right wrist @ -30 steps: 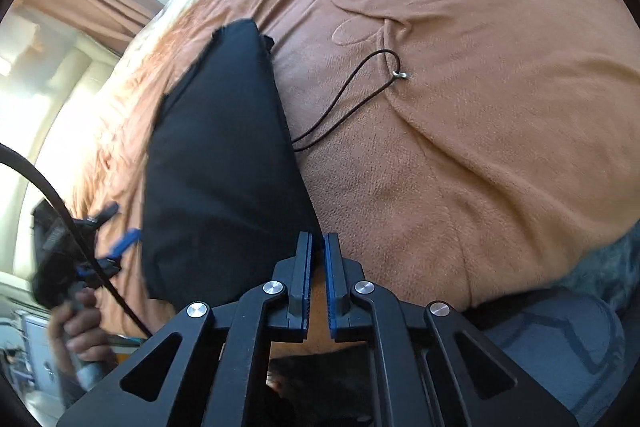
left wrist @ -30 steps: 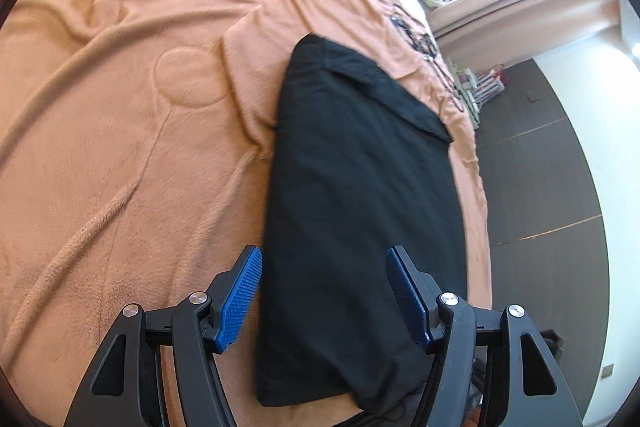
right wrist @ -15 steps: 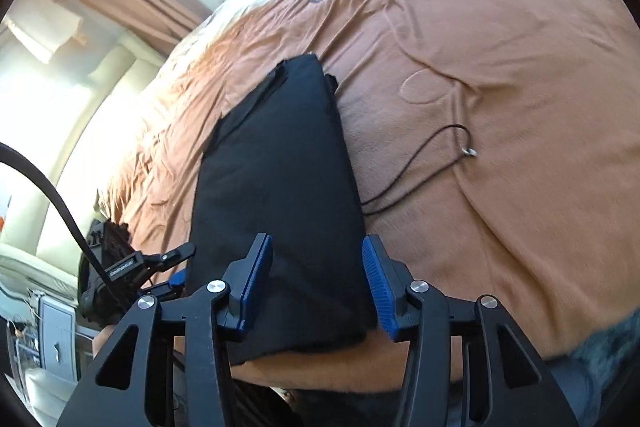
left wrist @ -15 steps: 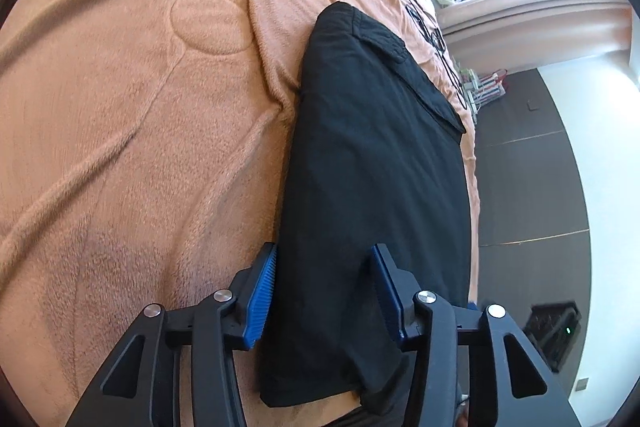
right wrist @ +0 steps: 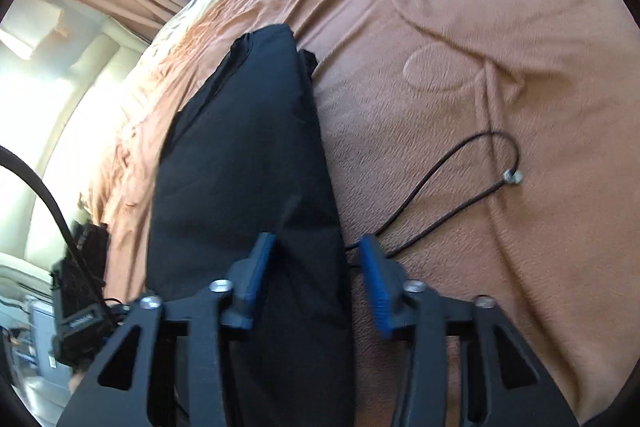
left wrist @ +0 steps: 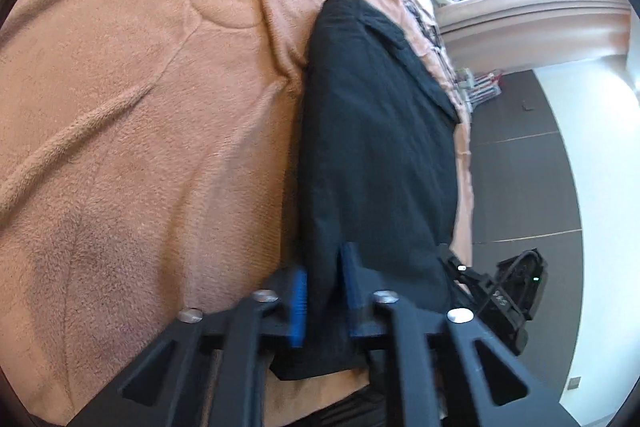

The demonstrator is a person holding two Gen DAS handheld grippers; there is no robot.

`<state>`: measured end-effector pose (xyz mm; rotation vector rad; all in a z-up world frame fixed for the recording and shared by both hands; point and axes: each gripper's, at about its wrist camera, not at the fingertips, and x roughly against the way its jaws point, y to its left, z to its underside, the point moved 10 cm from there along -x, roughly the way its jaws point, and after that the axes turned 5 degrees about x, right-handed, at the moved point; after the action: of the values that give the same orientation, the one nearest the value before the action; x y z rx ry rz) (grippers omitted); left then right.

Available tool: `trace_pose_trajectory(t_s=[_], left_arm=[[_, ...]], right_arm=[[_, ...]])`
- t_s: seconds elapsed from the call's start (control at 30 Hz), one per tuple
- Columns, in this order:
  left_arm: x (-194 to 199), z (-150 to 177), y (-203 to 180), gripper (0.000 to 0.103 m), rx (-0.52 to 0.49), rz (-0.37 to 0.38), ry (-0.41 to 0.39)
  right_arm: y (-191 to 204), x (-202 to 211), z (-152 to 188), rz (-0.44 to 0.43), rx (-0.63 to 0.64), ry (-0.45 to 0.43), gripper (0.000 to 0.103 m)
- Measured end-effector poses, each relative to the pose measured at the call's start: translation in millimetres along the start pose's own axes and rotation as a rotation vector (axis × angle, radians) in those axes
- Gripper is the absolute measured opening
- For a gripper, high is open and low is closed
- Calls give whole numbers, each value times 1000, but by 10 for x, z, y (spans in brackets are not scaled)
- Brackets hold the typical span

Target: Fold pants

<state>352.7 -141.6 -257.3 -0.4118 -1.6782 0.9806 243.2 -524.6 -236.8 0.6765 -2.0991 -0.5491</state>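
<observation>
Left claw (left wrist: 324, 291): a second ago it stood wide over the pants; its jaws have just been closing and now pinch the near left edge, lower centre of frame.
Right claw (right wrist: 316, 279): shut and empty a second ago; since then it opened and has just been narrowing, jaws apart astride the pants' near right edge, not pressing.
Pants (left wrist: 376, 155): one black folded pair, flat on the bed (left wrist: 140, 131), mid-frame, unmoved.
Cord (right wrist: 452, 183): one thin black loop, right of centre on the blanket.
Claws: two.

left hand-held gripper (left wrist: 323, 293) closing, nearly shut; right hand-held gripper (right wrist: 316, 279) closing, half-spread
</observation>
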Motion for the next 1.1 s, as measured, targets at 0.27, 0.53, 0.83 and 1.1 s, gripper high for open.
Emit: trace_pose_trajectory(t_s=[0.27, 0.53, 0.83, 1.1], left_arm=[[311, -75, -131, 11, -54, 17, -45], [695, -141, 1, 11, -60, -3, -71], [1011, -146, 474, 11, -36, -104, -98], [1031, -248, 576, 20, -64, -207, -87]], right_arm=[[93, 30, 65, -31, -6, -11, 18], [356, -22, 323, -86, 3, 32, 16], [735, -218, 611, -171, 25, 96, 16], [713, -176, 401, -169, 78, 140, 22]])
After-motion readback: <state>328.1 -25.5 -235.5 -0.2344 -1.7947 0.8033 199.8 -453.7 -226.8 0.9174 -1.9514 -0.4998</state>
